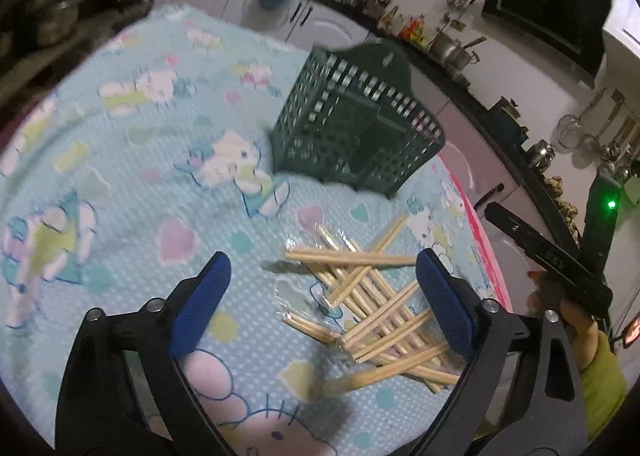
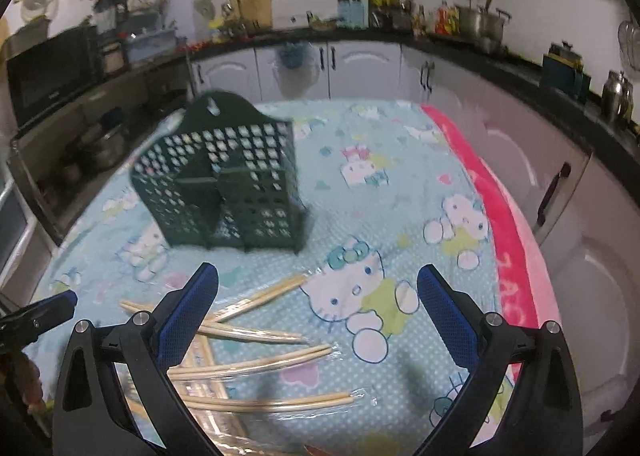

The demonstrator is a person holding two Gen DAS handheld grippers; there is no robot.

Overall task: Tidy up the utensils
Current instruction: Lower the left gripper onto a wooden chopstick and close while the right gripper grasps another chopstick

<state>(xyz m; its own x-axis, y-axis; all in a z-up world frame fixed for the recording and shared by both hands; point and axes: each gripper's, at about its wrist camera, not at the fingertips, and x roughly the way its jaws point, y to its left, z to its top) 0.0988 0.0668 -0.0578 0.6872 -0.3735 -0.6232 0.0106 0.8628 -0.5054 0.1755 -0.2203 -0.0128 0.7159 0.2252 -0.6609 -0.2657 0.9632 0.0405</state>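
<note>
A dark green perforated utensil basket stands upright and empty on the blue cartoon-print cloth; it also shows in the right wrist view. A loose pile of wooden chopsticks in clear wrappers lies in front of it and shows low left in the right wrist view. My left gripper is open and empty, hovering over the pile's left part. My right gripper is open and empty, above the cloth right of the pile. The right gripper's body shows at the right edge of the left wrist view.
The cloth has a pink border along its right edge. Kitchen cabinets and a cluttered dark counter ring the table. A microwave stands at the left. One fingertip of the left gripper shows at the far left.
</note>
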